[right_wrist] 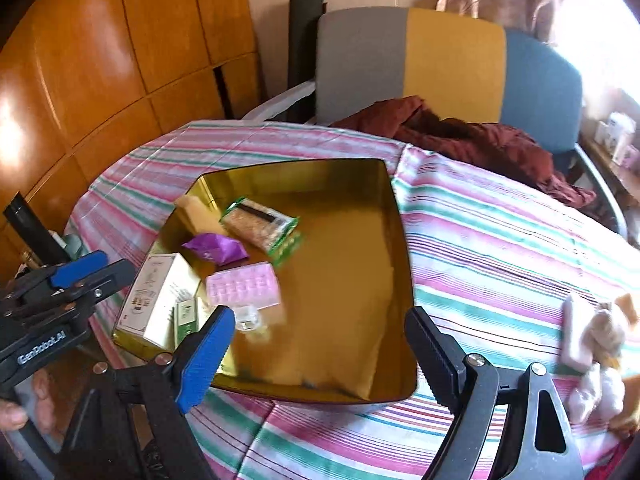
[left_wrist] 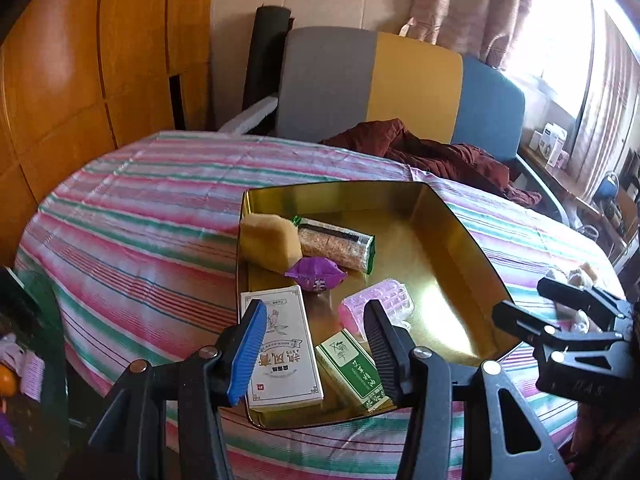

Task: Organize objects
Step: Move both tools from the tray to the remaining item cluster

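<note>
Glossy orange wood-panel wall (right_wrist: 100, 60) at counter's far-left edge. Grey/yellow/blue fabric sofa (left_wrist: 400, 88) along far edge w/ crumpled maroon cloth (right_wrist: 480, 140). Bright window & patterned pinkish curtains (left_wrist: 480, 8) beyond far-right corner.

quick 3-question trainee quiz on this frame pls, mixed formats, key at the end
1. True or false: the purple packet lies inside the gold tin.
2. Multiple choice: where are the loose items still outside the tin? A) on the striped cloth near the right tool B) on the chair C) on the floor
3. Fill in: the pink tray in the tin rests next to a green-and-white ____.

Key: 1 true; 2 A; 3 box. Trainee note: both the right tool and the left tool stand open, nothing between the pads.
</note>
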